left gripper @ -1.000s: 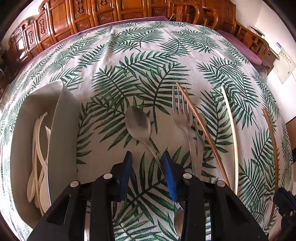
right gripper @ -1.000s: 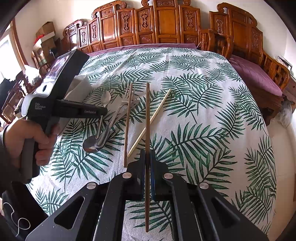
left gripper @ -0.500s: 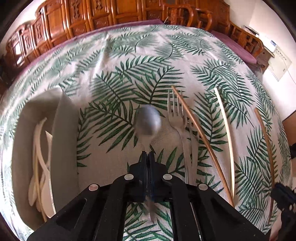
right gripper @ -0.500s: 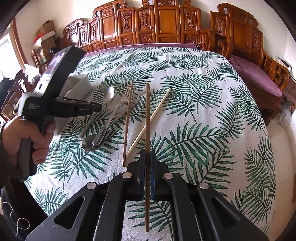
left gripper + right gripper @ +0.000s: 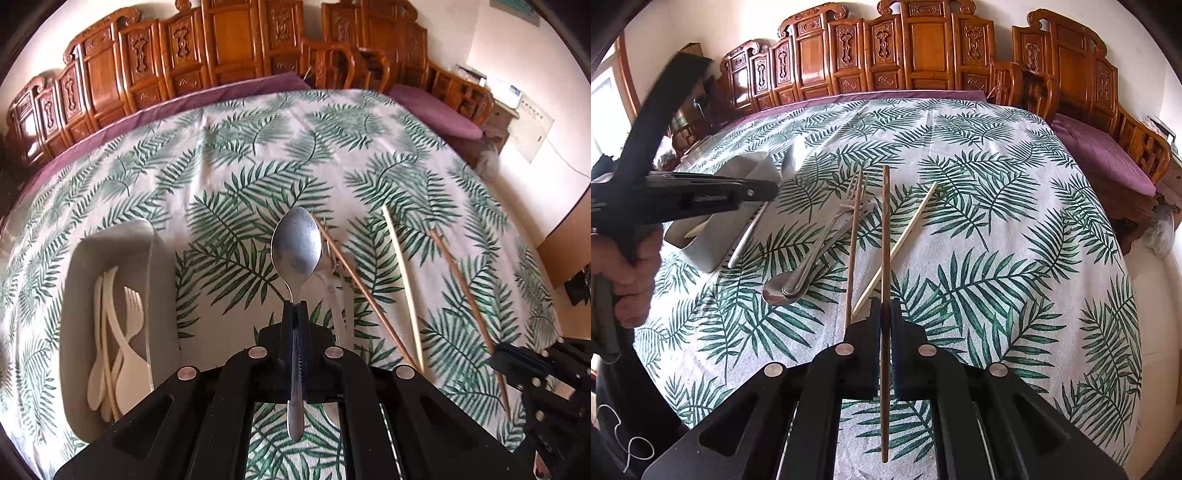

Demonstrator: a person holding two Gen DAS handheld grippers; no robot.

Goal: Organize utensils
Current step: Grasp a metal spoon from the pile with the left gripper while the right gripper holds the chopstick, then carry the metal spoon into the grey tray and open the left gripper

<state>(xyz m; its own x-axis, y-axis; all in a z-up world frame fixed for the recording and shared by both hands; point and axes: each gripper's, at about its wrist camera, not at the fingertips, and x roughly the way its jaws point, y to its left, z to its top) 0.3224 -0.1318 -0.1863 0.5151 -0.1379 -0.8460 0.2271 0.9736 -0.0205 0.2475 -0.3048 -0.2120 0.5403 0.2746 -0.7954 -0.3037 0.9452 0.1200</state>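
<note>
My left gripper (image 5: pixel 294 308) is shut on the handle of a metal spoon (image 5: pixel 296 245) and holds it lifted above the table, bowl pointing forward. A white organizer tray (image 5: pixel 162 295) lies to its left with several cream plastic utensils (image 5: pixel 114 332) inside. My right gripper (image 5: pixel 885 310) is shut on a brown chopstick (image 5: pixel 885 229) that points forward. On the cloth lie a metal fork (image 5: pixel 831 236), a second metal spoon (image 5: pixel 777 291), another brown chopstick (image 5: pixel 854 243) and a pale chopstick (image 5: pixel 905 236).
The table wears a white cloth with green palm leaves (image 5: pixel 258 155). Carved wooden chairs (image 5: pixel 916 48) line the far edge, with purple cushions (image 5: pixel 1104 147) at the right. The left gripper's body (image 5: pixel 683 192) crosses the left of the right wrist view.
My left gripper shut on the spoon's handle and raised it off the cloth, tilting the view up. My right gripper stays shut on the brown chopstick.
</note>
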